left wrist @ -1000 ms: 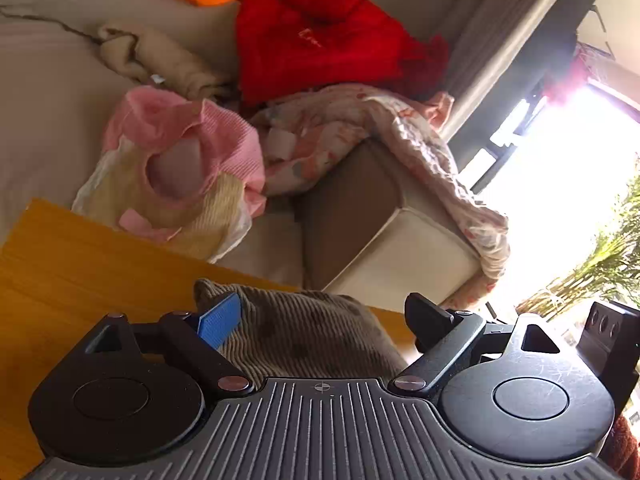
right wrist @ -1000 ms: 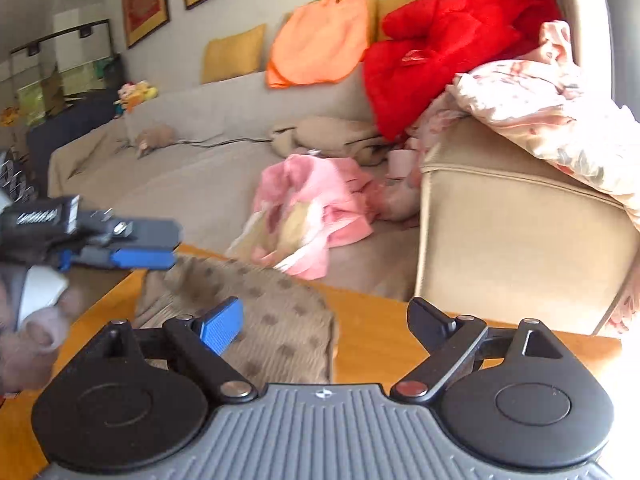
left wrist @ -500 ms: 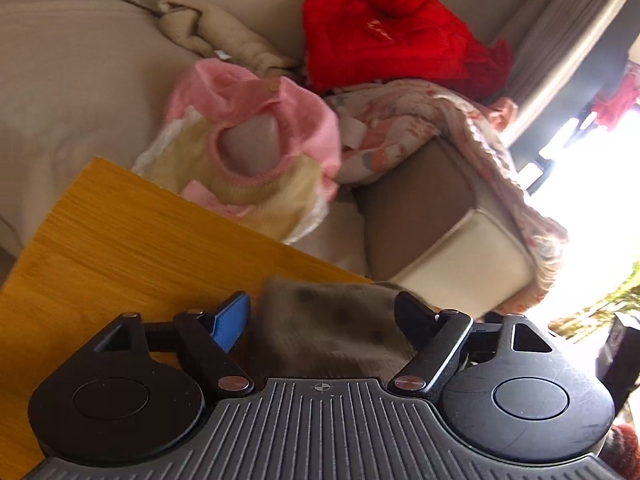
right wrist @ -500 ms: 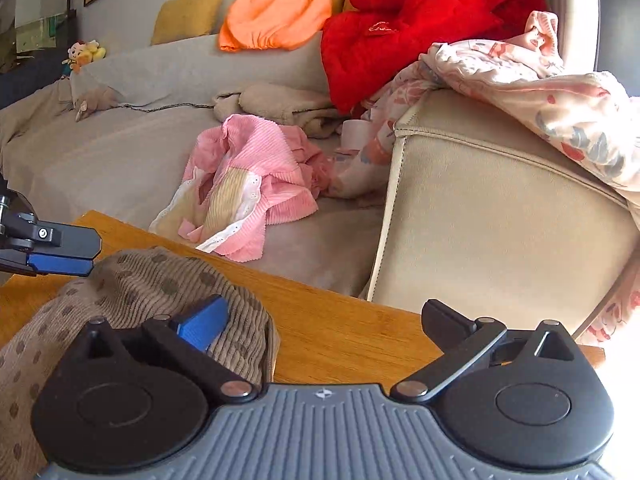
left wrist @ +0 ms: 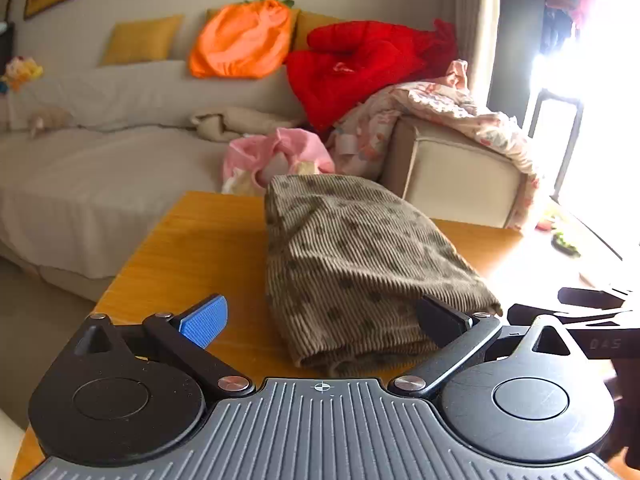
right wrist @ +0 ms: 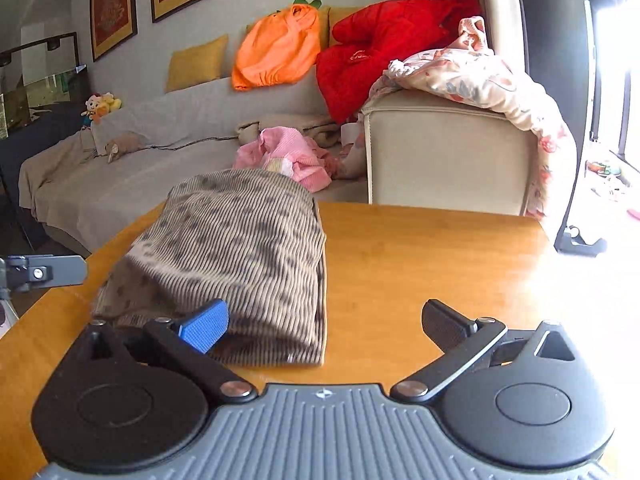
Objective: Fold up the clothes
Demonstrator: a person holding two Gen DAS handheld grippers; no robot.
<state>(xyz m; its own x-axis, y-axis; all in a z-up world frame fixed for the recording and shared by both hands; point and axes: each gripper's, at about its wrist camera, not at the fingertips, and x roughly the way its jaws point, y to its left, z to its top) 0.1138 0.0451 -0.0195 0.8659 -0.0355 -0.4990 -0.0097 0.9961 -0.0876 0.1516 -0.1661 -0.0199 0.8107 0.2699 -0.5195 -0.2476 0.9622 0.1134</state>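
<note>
A brown spotted corduroy garment point(left wrist: 352, 264) lies folded in a thick bundle on the wooden table point(left wrist: 200, 248). My left gripper point(left wrist: 320, 312) is at its near end with its jaws opening. The cloth's end lies between them: the blue pad stands apart from it and the black finger sits at its edge. In the right wrist view the garment point(right wrist: 240, 248) lies left of centre on the table point(right wrist: 420, 264). My right gripper point(right wrist: 324, 316) is open. Its blue pad overlaps the cloth's near edge, and bare wood shows between the fingers.
Behind the table is a beige sofa point(left wrist: 100, 160) with a pink garment point(left wrist: 280, 152), a beige cloth point(left wrist: 232, 120), a red jacket point(left wrist: 360, 68) and an orange piece point(left wrist: 240, 40). A floral blanket point(left wrist: 460, 120) drapes the armrest. Bright window at right.
Both grippers have drawn back toward the near end of the garment and their jaws stand wider. The left view has swung round to face the sofa. The garment now rests folded on the table.
</note>
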